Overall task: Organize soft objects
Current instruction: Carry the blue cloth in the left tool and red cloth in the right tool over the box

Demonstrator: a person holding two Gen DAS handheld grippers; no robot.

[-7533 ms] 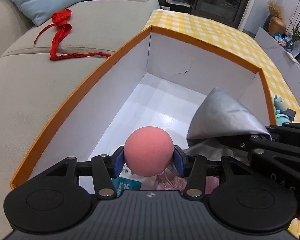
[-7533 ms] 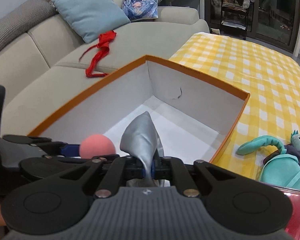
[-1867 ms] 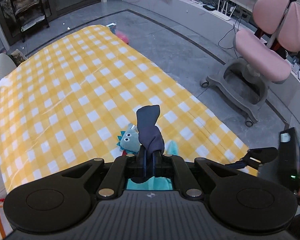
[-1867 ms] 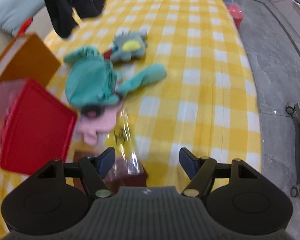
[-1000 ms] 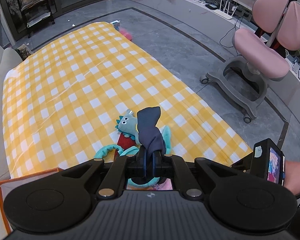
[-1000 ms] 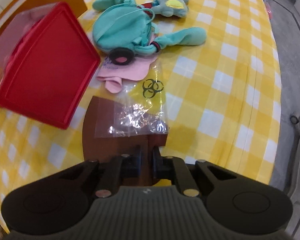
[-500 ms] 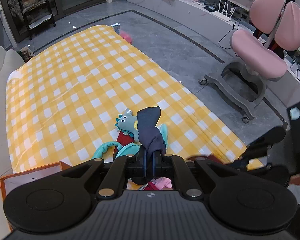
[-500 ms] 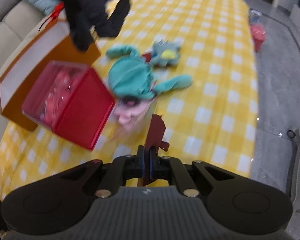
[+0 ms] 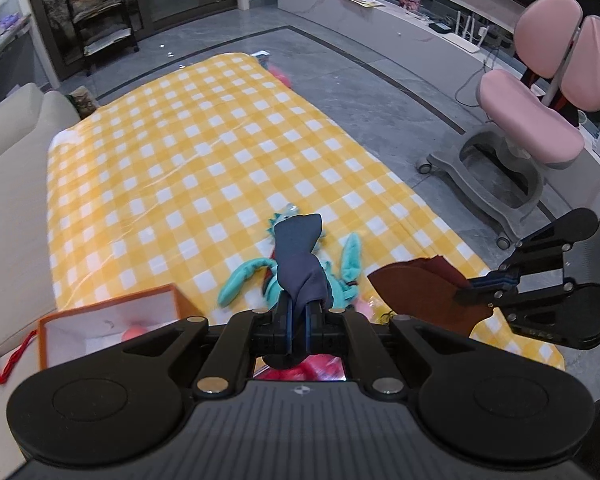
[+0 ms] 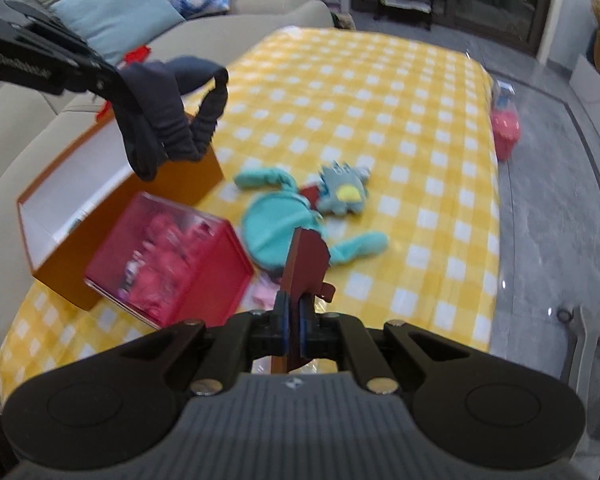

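Observation:
My left gripper [image 9: 298, 312] is shut on a dark navy cloth [image 9: 300, 256] and holds it up in the air; the cloth hangs over the orange box in the right wrist view [image 10: 164, 124]. My right gripper [image 10: 293, 312] is shut on a flat brown sheet [image 10: 304, 260], also seen at the right of the left wrist view [image 9: 420, 296]. A teal dinosaur plush [image 10: 284, 220] lies on the yellow checked table [image 10: 380, 92]. The orange box [image 10: 76, 216] with white inside stands at the table's left end, with a pink ball [image 9: 134, 334] in it.
A red bin [image 10: 172, 264] of pink items stands beside the orange box. A beige sofa [image 10: 20, 128] with cushions runs behind the box. A pink chair [image 9: 540, 120] stands on the grey floor to the right. A small pink item [image 10: 506, 128] lies off the table's far edge.
Both grippers have risen and pulled back from the table. The right gripper has lifted the brown sheet off the table. The orange box has come more into view.

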